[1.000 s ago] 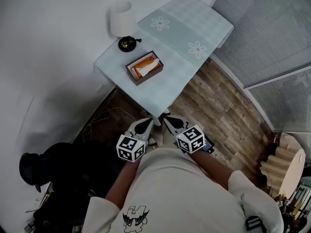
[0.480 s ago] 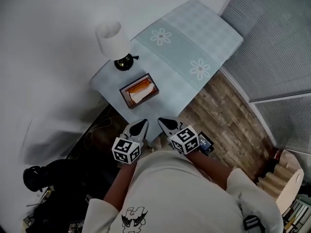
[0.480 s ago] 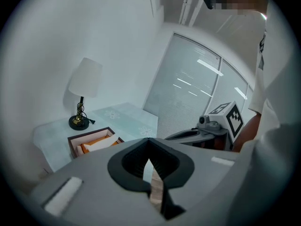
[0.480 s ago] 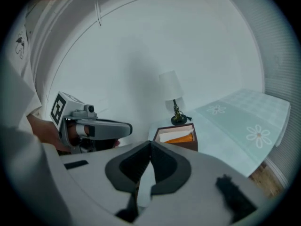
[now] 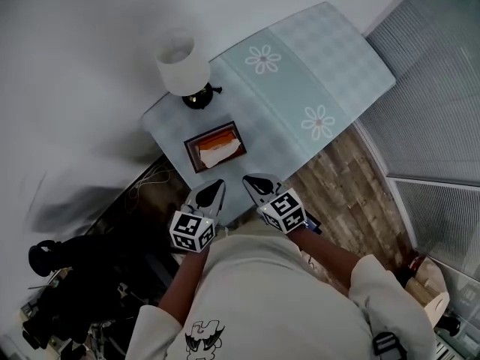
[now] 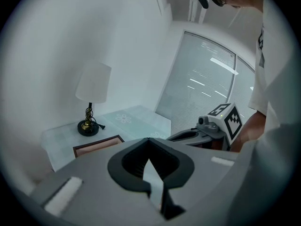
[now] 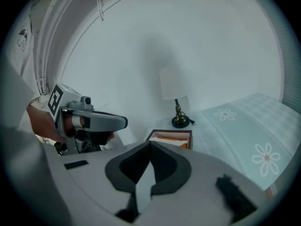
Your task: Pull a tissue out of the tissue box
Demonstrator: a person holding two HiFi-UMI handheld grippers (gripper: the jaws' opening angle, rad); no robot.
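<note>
A dark brown tissue box (image 5: 215,146) with an orange pack and a white tissue showing at its top sits near the front left corner of a small table (image 5: 341,58) with a pale green cloth. The box shows too in the left gripper view (image 6: 97,145) and in the right gripper view (image 7: 170,138). My left gripper (image 5: 216,187) and right gripper (image 5: 253,181) hover side by side just short of the table's near edge, a little below the box in the head view. Both point at the box with jaws shut and nothing held.
A lamp (image 5: 185,70) with a white shade and a black base stands behind the box, by the wall. Wood floor (image 5: 360,193) lies right of the table. Dark gear and cables (image 5: 82,276) lie on the floor at the left. A window screen (image 5: 442,103) fills the right side.
Both grippers have come forward together toward the table and now sit close to its near edge. Their jaws have stayed shut.
</note>
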